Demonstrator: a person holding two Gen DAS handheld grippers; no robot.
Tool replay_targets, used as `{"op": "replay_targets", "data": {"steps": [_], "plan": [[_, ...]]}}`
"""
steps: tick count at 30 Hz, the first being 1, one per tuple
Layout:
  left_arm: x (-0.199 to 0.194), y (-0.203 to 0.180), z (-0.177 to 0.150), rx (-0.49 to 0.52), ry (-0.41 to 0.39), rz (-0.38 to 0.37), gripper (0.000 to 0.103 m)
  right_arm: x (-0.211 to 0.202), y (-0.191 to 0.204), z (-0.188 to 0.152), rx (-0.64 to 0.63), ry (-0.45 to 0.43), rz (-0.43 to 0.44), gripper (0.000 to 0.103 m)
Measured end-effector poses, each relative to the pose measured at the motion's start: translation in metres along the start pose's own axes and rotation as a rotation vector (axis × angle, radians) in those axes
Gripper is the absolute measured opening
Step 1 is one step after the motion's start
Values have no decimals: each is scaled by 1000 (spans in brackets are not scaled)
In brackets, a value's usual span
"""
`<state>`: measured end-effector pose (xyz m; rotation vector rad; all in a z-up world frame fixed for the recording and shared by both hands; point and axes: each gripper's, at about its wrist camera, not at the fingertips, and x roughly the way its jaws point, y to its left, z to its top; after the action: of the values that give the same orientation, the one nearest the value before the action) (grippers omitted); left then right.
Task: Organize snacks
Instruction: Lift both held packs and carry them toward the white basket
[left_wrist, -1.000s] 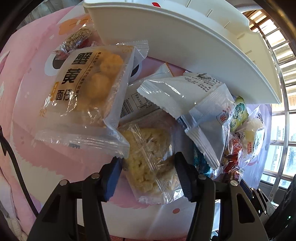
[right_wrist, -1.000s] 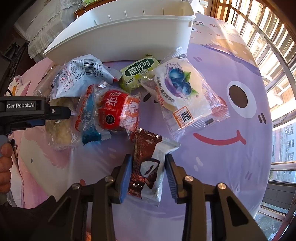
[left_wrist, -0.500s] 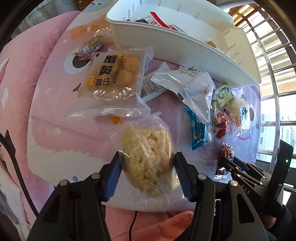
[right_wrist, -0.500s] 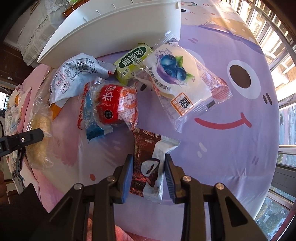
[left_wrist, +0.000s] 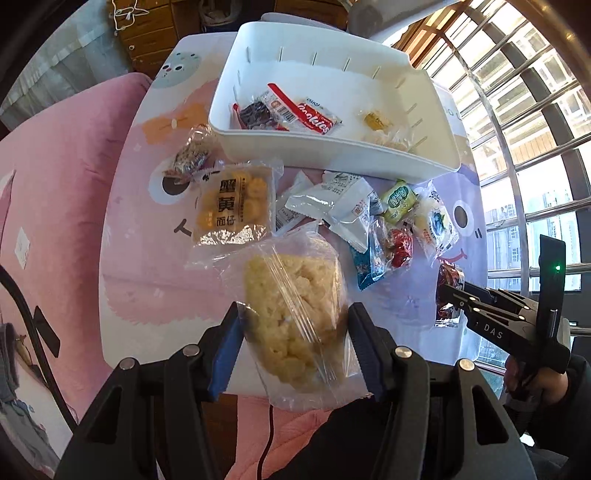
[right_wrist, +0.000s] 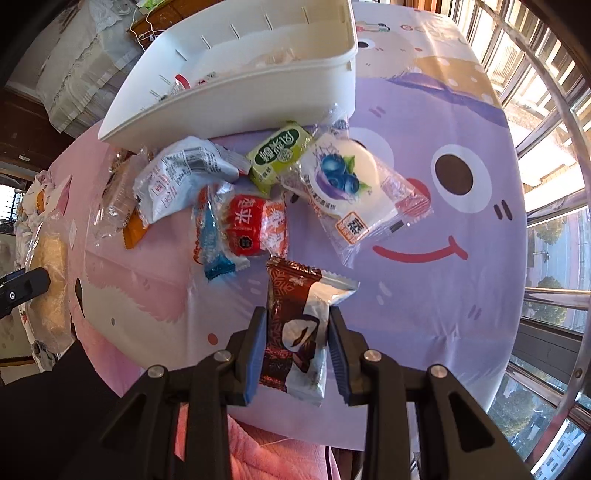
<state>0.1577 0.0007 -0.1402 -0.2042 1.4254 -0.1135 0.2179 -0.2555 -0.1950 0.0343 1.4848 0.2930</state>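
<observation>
Bench under cartoon-print cloth (right_wrist: 461, 302), white bin (left_wrist: 332, 155) at far edge; barred window, apparently a balcony, alongside. Left gripper (left_wrist: 295, 343) jaws clamped on puffed-rice pack (left_wrist: 291, 306); right gripper (right_wrist: 297, 347) jaws clamped on brown wrapper (right_wrist: 295, 328).

Strong daylight is admitted through the barred window (right_wrist: 546, 122), where panes are blown out. Straight bars are bowed by fisheye distortion; corners are vignetted black.

A red packet (left_wrist: 314, 117) in the white bin (left_wrist: 332, 155) reads "Cookies"; the right tool (left_wrist: 452, 295) bears "DAS".
</observation>
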Motion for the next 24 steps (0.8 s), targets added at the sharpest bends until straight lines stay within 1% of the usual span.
{"op": "replay_targets", "data": {"steps": [1,2,3,5,11,18,19,20,21,22,24], "plan": [[-5,0,3,9,-4,1,55,-6,2,3,-3,-15,-4,32],[-10,2,5,19,-6,3,55,-16,7,-3,-6,-32,-10,32],[-15,2,9,32,-10,5,55,-22,15,-1,-7,-50,-14,32],[-26,1,16,60,-24,12,55,-37,19,5,-11,-87,-13,32],[-58,-6,43,135,-80,9,55,-76,33,31,-31,-200,-29,32],[-74,-17,81,209,-121,13,55,-108,49,59,-28,-318,-53,32],[-75,-18,86,214,-125,11,53,-112,50,62,-22,-335,-55,32],[-76,-19,92,220,-130,6,48,-114,50,67,-16,-348,-55,32],[-75,-21,97,222,-132,3,47,-116,50,71,-11,-360,-55,32],[-74,-21,103,223,-135,2,45,-118,51,74,-8,-372,-55,32],[-72,-21,116,221,-155,-9,36,-119,51,82,-2,-394,-64,32]]}}
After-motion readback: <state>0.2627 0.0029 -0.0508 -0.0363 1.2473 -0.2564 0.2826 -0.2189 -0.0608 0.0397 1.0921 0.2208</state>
